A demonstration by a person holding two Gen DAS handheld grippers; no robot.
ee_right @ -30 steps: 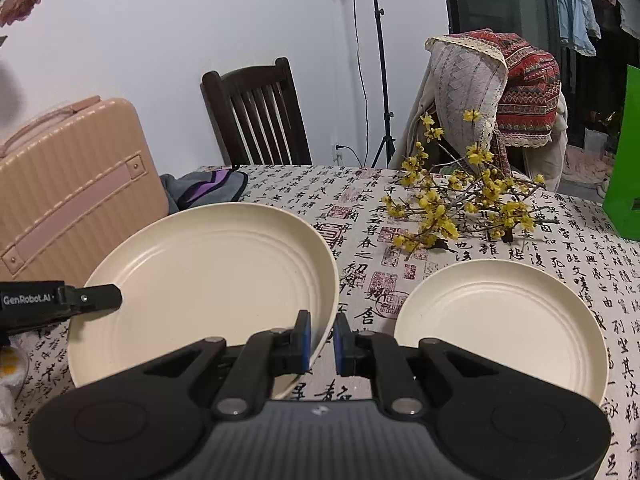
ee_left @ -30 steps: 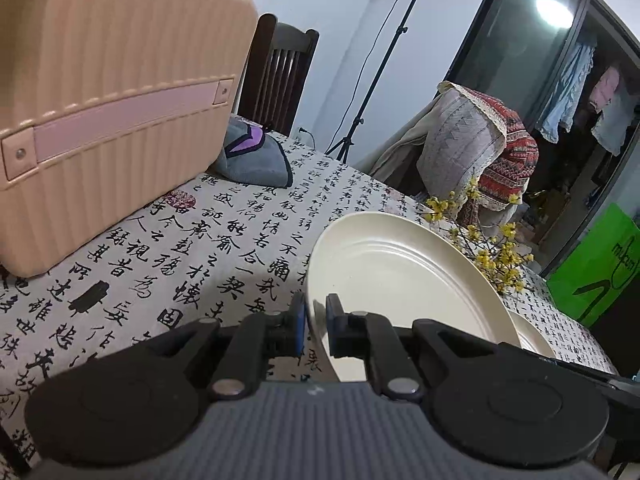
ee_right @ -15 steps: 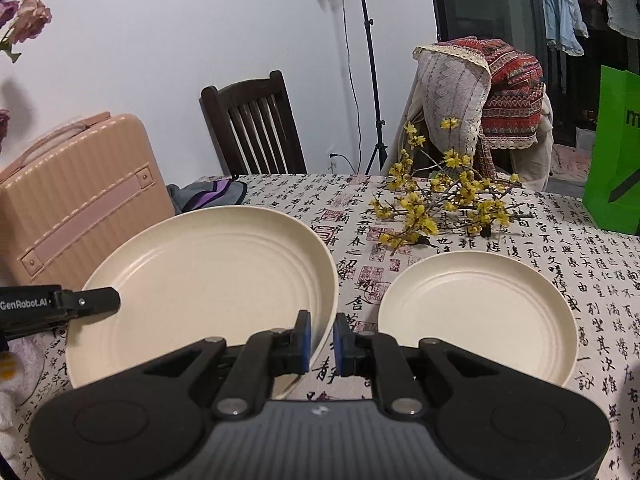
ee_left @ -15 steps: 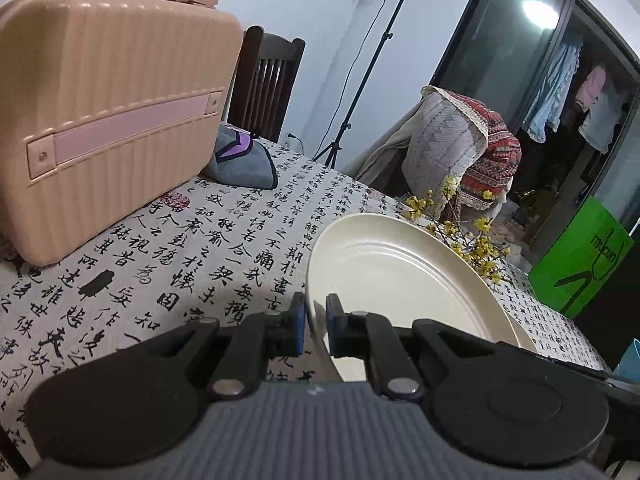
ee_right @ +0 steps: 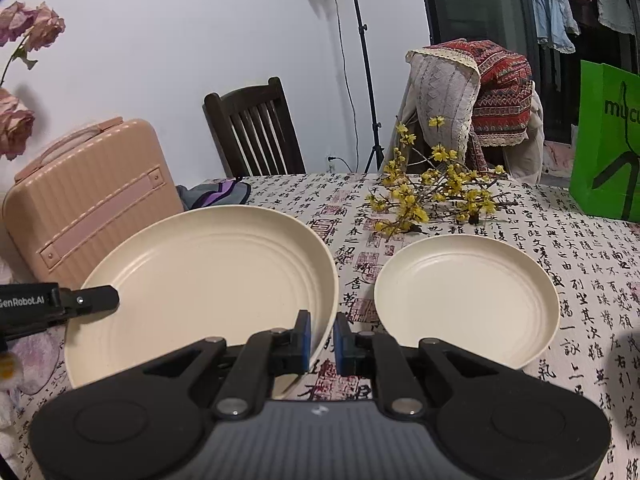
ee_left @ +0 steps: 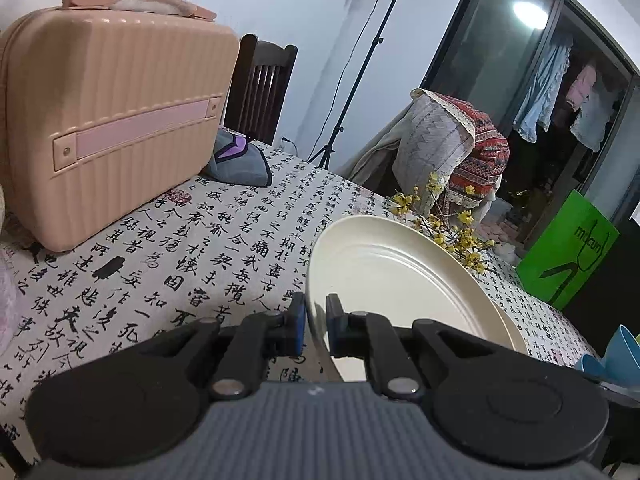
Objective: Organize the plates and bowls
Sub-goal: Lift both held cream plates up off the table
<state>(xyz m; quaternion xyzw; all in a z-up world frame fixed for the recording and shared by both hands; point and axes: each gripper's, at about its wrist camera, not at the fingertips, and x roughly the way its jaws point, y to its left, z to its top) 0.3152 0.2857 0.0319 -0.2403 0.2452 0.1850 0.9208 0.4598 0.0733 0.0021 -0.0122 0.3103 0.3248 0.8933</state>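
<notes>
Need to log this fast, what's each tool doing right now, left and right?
Left tool: shut on the large plate's rim.
Right tool: shut on the same plate's opposite rim.

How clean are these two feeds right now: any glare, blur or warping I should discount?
Left wrist view: lamp reflection glares in the dark glass door, strong fisheye bending, large plate sharp. Right wrist view: evenly lit, dried roses at the left edge soft, small plate crisp, a dark shadow on the tablecloth at the right edge.

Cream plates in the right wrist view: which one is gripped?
The large cream plate, on the left: the right gripper and left gripper clamp its rim. The small cream plate lies untouched on the tablecloth.
</notes>
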